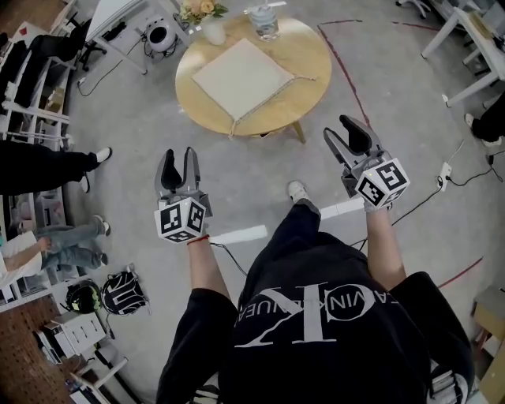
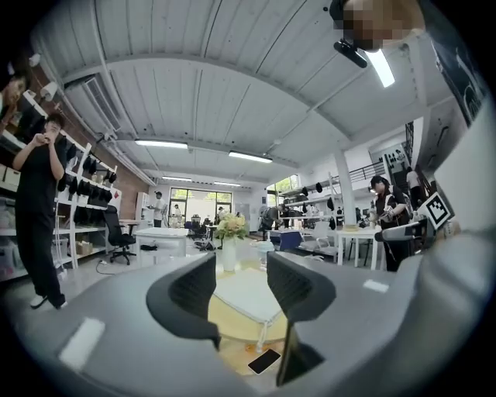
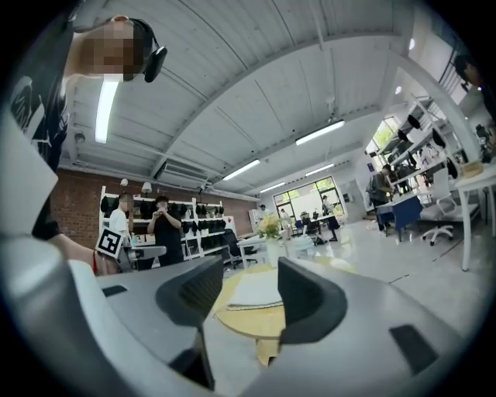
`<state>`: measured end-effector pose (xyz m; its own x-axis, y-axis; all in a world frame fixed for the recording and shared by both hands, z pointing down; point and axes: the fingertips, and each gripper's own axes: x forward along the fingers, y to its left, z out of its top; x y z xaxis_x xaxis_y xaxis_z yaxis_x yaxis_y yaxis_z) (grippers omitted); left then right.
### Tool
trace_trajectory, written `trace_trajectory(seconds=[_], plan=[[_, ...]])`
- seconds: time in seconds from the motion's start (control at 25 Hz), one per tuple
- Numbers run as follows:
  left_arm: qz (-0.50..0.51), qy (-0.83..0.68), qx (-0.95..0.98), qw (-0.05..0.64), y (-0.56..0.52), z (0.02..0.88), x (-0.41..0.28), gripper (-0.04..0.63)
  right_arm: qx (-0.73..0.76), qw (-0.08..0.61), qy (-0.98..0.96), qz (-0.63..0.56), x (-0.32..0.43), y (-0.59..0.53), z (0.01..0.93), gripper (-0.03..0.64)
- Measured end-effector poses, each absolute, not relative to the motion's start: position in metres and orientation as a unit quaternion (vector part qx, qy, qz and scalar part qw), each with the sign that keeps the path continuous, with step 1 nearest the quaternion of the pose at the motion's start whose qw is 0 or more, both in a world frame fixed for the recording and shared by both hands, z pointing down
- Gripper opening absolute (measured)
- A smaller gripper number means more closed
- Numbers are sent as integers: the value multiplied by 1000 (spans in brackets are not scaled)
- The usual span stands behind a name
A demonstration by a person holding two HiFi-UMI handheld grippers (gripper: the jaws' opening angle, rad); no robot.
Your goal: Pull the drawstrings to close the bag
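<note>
A flat cream drawstring bag (image 1: 243, 76) lies on the round wooden table (image 1: 308, 47). One cord (image 1: 304, 77) trails off its right corner and another (image 1: 233, 130) hangs over the table's near edge. My left gripper (image 1: 178, 168) is open and empty over the floor, short of the table. My right gripper (image 1: 349, 134) is also open and empty, to the right of the table's near edge. Seen from the left gripper (image 2: 240, 283), the bag (image 2: 246, 298) lies ahead between the jaws. From the right gripper (image 3: 249, 291), the bag (image 3: 256, 291) is also ahead, well apart.
A vase of flowers (image 1: 207, 20) and a glass jar (image 1: 266, 21) stand at the table's far edge. A dark phone (image 2: 264, 360) lies on the floor under the table. People (image 1: 47, 166) stand by shelves at the left. Cables and a red floor line (image 1: 347, 75) run to the right.
</note>
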<state>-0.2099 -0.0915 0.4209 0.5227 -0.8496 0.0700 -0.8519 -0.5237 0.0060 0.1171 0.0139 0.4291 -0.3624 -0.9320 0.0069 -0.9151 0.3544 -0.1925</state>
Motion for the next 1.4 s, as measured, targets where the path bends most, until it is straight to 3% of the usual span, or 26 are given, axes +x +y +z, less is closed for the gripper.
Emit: trace_trajectory(seconds=[0.4, 1.08, 1.4], plan=[[25, -475, 876, 75, -155, 461, -142, 190, -548, 0, 831, -98, 164, -51, 445, 187], [62, -485, 865, 115, -214, 501, -114, 190, -454, -58, 876, -149, 152, -161, 493, 186], [140, -488, 846, 165, -183, 558, -117, 190, -404, -151, 887, -165, 156, -187, 542, 186]])
